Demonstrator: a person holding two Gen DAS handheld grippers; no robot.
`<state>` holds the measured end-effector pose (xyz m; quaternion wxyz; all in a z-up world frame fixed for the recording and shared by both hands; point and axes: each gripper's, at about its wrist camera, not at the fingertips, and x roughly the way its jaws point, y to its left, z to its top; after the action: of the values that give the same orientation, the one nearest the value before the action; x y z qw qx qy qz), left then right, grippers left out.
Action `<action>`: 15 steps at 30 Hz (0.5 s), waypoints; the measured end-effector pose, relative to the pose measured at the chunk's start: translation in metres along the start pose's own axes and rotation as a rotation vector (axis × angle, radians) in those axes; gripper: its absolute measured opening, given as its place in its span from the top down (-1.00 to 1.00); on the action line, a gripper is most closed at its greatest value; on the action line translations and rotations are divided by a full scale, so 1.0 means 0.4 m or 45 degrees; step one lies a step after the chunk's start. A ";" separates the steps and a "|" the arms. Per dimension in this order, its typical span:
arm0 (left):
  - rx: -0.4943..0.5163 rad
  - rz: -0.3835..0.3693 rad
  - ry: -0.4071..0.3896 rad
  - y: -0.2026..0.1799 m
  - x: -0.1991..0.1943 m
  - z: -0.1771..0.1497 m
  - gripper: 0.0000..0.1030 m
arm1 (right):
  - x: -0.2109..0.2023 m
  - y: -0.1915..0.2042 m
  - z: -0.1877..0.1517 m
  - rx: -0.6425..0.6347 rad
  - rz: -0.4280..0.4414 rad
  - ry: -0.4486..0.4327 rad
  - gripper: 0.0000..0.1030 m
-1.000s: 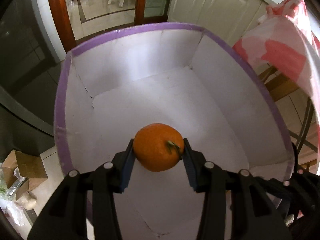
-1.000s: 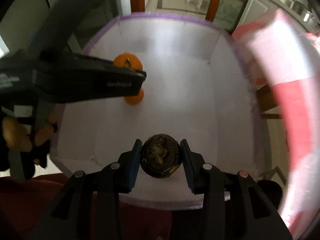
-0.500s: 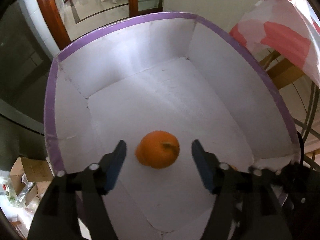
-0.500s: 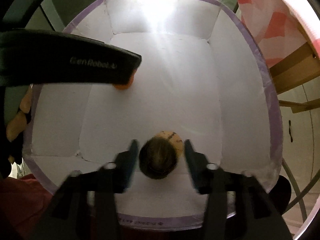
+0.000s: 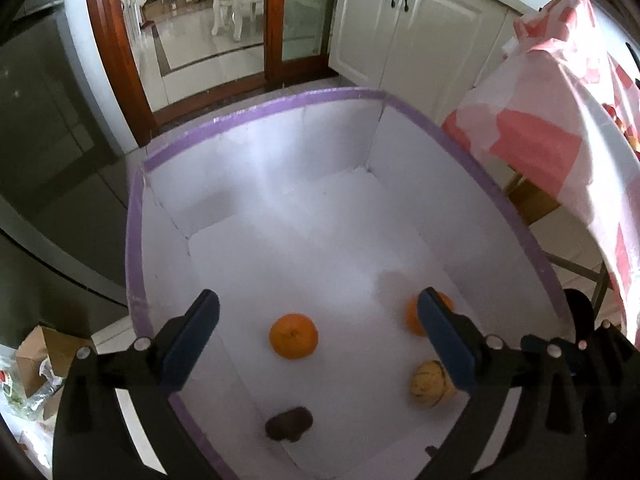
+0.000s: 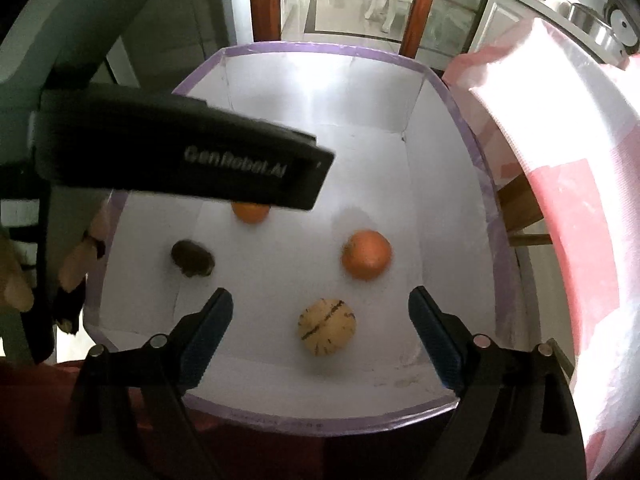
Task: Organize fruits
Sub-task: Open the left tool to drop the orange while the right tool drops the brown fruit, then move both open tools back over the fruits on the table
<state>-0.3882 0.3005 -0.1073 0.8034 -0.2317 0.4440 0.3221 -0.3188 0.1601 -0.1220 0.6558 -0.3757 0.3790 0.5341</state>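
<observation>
A white box with a purple rim holds several fruits. In the left wrist view an orange lies on its floor, a second orange is partly behind my right finger, a pale striped melon and a dark brown fruit lie nearer. My left gripper is open and empty above them. In the right wrist view my right gripper is open and empty above the striped melon; an orange, the dark fruit and a half-hidden orange show.
The left gripper's black body crosses the right wrist view over the box. A table with a pink and white cloth stands right of the box. A wooden door frame and white cabinets are behind. A cardboard box lies on the floor at left.
Both grippers opened and let go: the orange and the dark fruit dropped into the box. Both grippers then rose away, so all the fruits on the floor now show.
</observation>
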 end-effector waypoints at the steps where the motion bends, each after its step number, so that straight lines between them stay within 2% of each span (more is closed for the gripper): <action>1: 0.008 0.004 -0.002 -0.005 0.000 0.000 -0.95 | -0.003 -0.001 -0.002 -0.001 0.002 -0.001 -0.69; 8: 0.017 0.033 -0.002 -0.020 -0.004 0.008 -0.95 | -0.051 0.015 -0.026 -0.007 0.020 -0.015 -0.69; 15: 0.000 0.096 -0.211 -0.043 -0.128 0.054 -0.97 | -0.144 0.024 -0.014 -0.010 0.030 -0.136 -0.69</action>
<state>-0.3842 0.2870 -0.0509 0.8247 -0.1875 0.3843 0.3703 -0.3370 0.1323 -0.0734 0.6673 -0.3446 0.3456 0.5625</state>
